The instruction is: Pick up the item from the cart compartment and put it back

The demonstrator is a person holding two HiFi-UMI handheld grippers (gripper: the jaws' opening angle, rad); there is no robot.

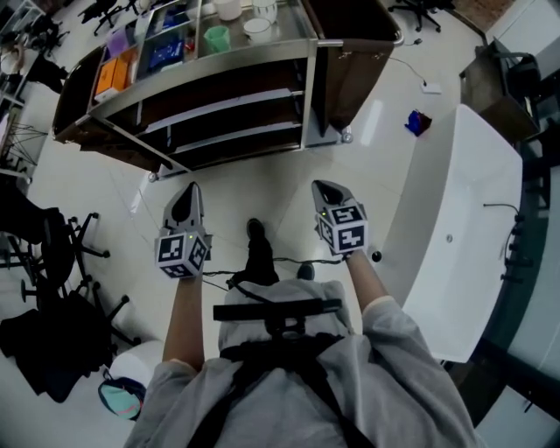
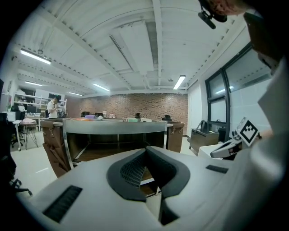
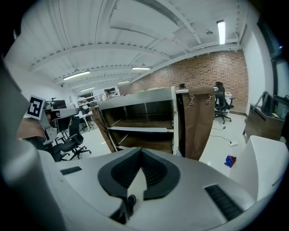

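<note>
Approach stage, shown from above and along each set of jaws. Standing before a steel service cart (image 1: 219, 77), with left gripper (image 1: 192, 189) and right gripper (image 1: 321, 187) held out side by side over the floor (image 1: 262, 188), well short of the cart's front rail. Left gripper: jaws together, pads meeting at the tip, nothing between. Right gripper: likewise closed and empty in its own view. On the cart's top tray, in separate compartments: an orange packet (image 1: 111, 77), a blue packet (image 1: 166, 51), a purple cup (image 1: 117, 41), a green cup (image 1: 216, 38) and a white bowl (image 1: 257, 27), all untouched and well apart from both grippers. No telling from these views which of them counts as the task's item. Below the tray, open shelves (image 1: 227, 112), apparently bare; at the cart's right end, a brown bag (image 1: 354, 61). Off to the right, a white table (image 1: 472, 227); on the floor near it, a small blue object (image 1: 417, 122). Judged progress: nothing done so far, neither pick-up nor return. Left to do: closing on the cart, opening one set of jaws, lifting an item out of its compartment, then setting it back in the same place. Probable first need: bringing a gripper up over the tray, given the present aim toward the shelf openings, not the compartments.
</note>
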